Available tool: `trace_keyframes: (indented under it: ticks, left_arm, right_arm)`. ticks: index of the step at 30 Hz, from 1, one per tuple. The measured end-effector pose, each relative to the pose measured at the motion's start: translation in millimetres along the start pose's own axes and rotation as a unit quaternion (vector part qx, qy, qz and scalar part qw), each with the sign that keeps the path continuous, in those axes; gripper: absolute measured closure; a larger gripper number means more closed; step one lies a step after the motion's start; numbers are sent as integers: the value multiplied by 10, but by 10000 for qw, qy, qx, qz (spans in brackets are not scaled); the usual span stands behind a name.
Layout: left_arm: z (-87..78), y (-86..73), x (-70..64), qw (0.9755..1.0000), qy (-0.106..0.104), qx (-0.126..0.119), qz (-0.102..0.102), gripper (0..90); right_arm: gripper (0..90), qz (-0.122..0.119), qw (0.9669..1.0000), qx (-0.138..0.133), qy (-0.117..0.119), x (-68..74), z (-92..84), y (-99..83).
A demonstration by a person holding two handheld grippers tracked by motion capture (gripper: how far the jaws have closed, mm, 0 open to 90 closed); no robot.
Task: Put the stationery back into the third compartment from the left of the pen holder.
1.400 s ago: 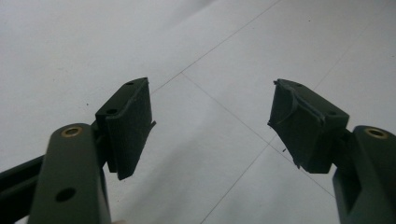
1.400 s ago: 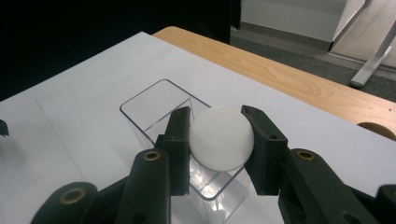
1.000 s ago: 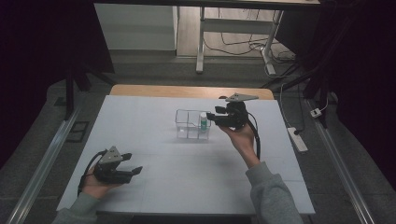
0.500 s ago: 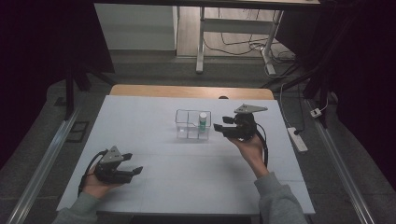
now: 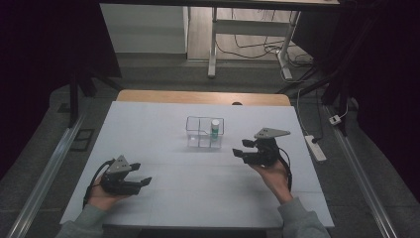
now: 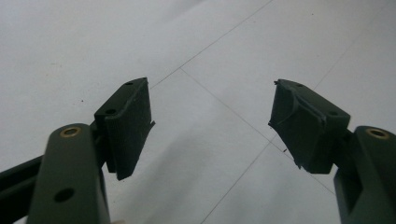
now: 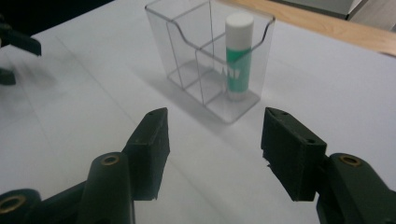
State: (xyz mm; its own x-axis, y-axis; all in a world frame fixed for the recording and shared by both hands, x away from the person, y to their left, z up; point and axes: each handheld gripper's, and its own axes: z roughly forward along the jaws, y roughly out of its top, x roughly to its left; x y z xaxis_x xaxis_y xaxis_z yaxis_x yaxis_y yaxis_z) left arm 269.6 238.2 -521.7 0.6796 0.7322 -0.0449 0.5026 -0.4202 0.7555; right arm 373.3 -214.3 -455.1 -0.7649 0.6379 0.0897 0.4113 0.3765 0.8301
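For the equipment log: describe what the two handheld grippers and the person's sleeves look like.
Both the left gripper and the right gripper are black, each topped by a grey three-cornered plate, with a black cable trailing from the body. Up close the jaws are dark blocky pads on arms with brass-coloured pivot rivets and small holes. The person's sleeves are grey.

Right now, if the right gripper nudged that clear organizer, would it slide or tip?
The organizer looks like thin clear plastic, so probably light; on the smooth white table it would likely slide. The glue stick stands upright in one end compartment, so a high push might tip it that way. The walls may flex or crack under a hard squeeze.
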Motion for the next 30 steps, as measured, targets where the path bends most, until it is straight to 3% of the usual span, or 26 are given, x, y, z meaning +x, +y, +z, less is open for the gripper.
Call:
trace_keyframes:
  ticks: [8, 18, 30]
  left_arm:
    - [4, 1, 3, 10000, 5, 8, -15, 287]
    - [1, 1, 6, 10000, 21, -5, -22, 287]
    - [-15, 0, 6, 10000, 25, -57, -39, 287]
  right_arm:
    - [411, 51, 9998, 121, -146, -5, -217, -314]
    - [405, 198, 9993, 283, -149, -68, -399, -663]
    - [392, 263, 9985, 421, -226, -104, -501, -845]
